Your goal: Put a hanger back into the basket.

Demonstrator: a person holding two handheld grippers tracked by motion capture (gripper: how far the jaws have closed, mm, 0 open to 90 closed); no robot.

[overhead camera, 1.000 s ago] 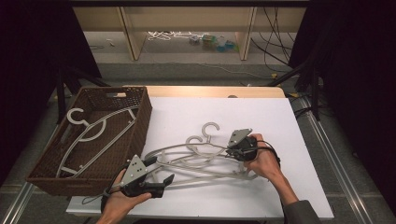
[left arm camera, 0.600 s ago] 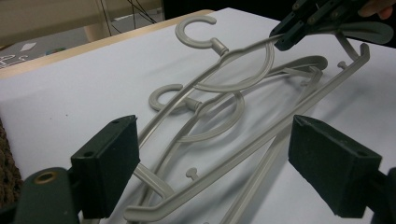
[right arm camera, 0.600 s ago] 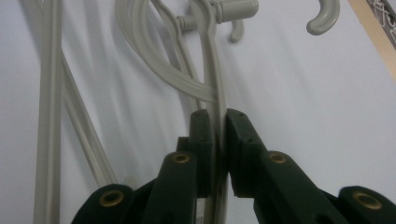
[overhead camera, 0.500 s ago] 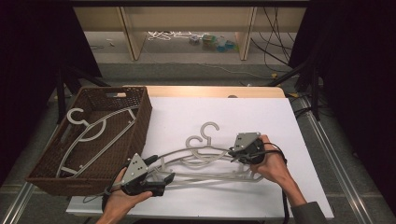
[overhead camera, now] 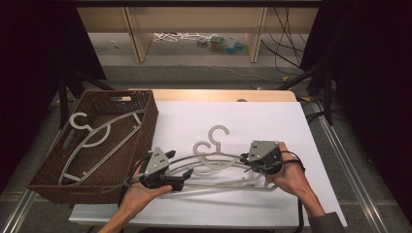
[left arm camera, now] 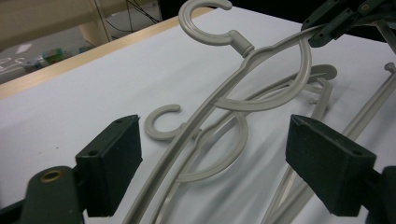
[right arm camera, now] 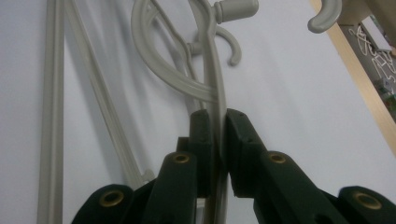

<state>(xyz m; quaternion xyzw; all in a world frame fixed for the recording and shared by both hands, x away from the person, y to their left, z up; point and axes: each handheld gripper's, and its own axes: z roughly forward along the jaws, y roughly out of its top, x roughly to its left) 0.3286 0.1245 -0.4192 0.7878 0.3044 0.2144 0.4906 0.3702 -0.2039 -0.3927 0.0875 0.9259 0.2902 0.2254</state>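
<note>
High view: fixed above the near edge, facing forward and down over the whole table [overhead camera: 291,116]. Both gripper views: low, close, looking along their own jaws. All three share the hangers [overhead camera: 218,160] [left arm camera: 261,79] [right arm camera: 210,74] mid-table.

A basket [overhead camera: 145,121] holding hangers [overhead camera: 97,136] stands left of two hangers [overhead camera: 214,162] on the table [overhead camera: 272,121].

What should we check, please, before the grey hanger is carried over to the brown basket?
1. Right gripper clamped on the upper hanger: ok.
2. Left gripper closed on it: not ok, jaws stand wide apart.
3. Upper hanger free of the lower hanger: cannot tell, their loops overlap.
4. Room in the wicker basket: ok, one hanger lies inside.
5. White table path to the basket: ok.
</note>
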